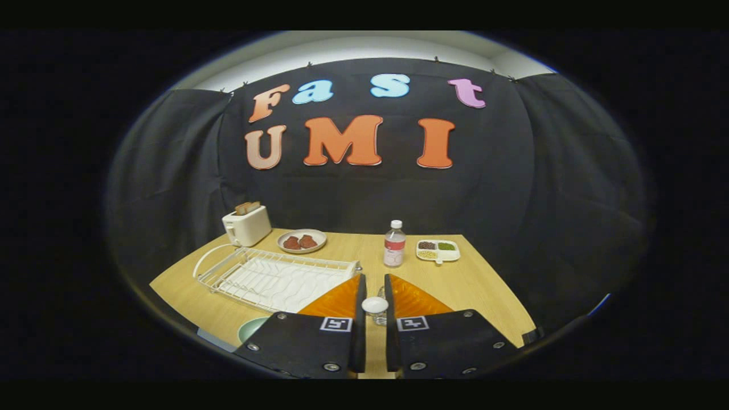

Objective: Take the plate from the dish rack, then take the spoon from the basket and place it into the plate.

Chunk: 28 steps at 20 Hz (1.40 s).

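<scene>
The claw has its orange fingers standing a little apart with a small white spoon bowl between them, though whether both pads press on it cannot be told. The pale green plate lies at the table's near edge, just left of the claw, with the white dish rack beyond it. The spoon looks light, stiff and slick, so a hold on its neck or handle should keep it from twisting.
</scene>
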Each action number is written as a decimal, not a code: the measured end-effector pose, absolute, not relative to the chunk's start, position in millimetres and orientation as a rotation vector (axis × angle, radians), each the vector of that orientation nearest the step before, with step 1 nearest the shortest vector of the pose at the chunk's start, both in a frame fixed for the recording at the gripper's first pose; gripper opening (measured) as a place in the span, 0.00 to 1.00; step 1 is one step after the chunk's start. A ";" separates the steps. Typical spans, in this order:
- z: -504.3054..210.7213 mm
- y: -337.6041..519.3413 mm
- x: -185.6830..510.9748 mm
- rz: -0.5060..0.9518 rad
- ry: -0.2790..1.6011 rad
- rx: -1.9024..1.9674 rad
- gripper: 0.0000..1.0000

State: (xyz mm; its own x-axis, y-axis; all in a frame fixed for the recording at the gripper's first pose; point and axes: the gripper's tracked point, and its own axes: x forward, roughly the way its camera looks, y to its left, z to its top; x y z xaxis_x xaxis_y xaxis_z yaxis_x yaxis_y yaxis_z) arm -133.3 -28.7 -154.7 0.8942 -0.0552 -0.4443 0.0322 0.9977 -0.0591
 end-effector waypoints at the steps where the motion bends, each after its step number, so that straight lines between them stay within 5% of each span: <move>1: -155.4 -20.1 -136.9 -0.020 0.471 -0.050 0.14; 22: -272.6 146.4 -157.5 0.490 0.638 -0.125 0.14; 28: -284.3 142.4 -161.9 0.502 0.629 -0.109 0.14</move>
State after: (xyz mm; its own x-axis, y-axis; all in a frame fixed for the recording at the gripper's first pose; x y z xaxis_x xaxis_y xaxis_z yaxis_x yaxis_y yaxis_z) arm -161.9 142.4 -284.3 0.6934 0.4165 -0.5880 -0.4813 0.8750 0.0523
